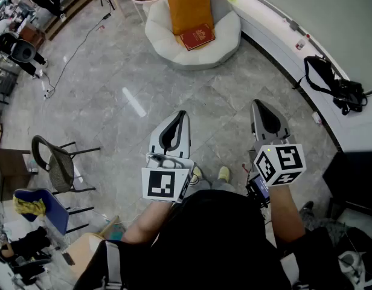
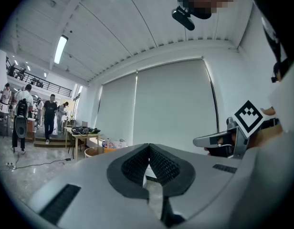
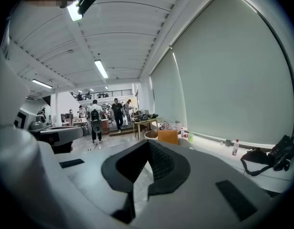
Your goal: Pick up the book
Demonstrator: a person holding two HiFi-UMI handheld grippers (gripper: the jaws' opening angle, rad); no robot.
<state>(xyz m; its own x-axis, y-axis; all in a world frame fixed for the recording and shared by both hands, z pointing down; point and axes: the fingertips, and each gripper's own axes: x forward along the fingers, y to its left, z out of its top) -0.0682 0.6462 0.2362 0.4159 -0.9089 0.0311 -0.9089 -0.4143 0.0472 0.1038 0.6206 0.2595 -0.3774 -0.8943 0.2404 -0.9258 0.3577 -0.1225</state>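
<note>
Grey stone floor (image 1: 131,83) | left gripper (image 1: 181,116) jaws together, empty | red book (image 1: 197,37) lay on white round seat (image 1: 165,38), well ahead | right gripper (image 1: 259,105) jaws together, empty | step: approach, likely just starting | next: close in on seat, open jaws

Orange cushion (image 1: 187,5) on round white seat (image 1: 228,32); black bag (image 1: 332,86) on ledge (image 1: 276,22); black chair (image 1: 52,162) left.

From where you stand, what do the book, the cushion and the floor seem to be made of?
The book: red cover, likely card or cloth; too far to be sure. The cushion: orange fabric, matte, softly creased. The floor: polished stone-like tiles, with grey veining, joints and a lamp's reflection.
</note>
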